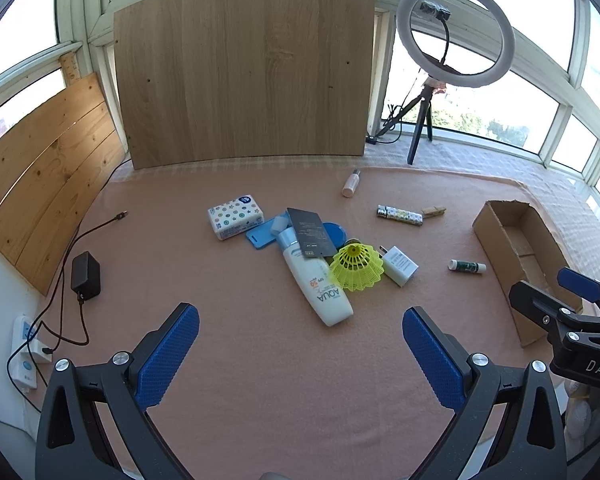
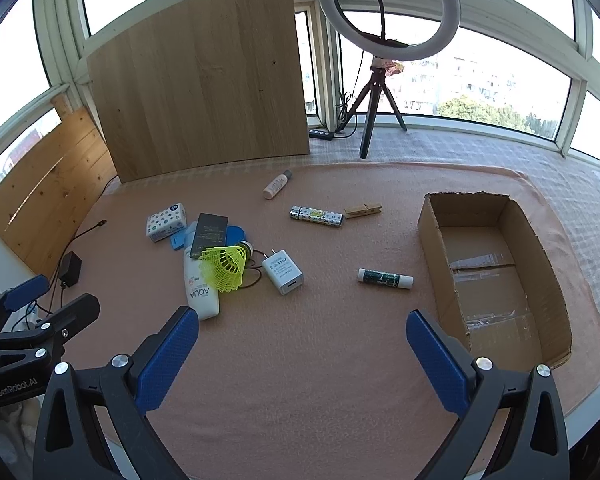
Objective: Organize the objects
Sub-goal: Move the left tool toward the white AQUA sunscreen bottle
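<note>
Two handheld grippers hover side by side above the pink blanket (image 1: pixel 260 380), neither touching it nor holding anything. The left gripper (image 1: pixel 300 344) has its jaws spread wide, its blue textured pads (image 1: pixel 168 356) facing each other across a broad gap, black arms angling back toward the camera. The right gripper (image 2: pixel 302 346) is posed the same way, jaws wide apart, blue pads (image 2: pixel 436 360) facing inward. Each gripper shows at the edge of the other's view, level with it above the blanket's near edge.
</note>
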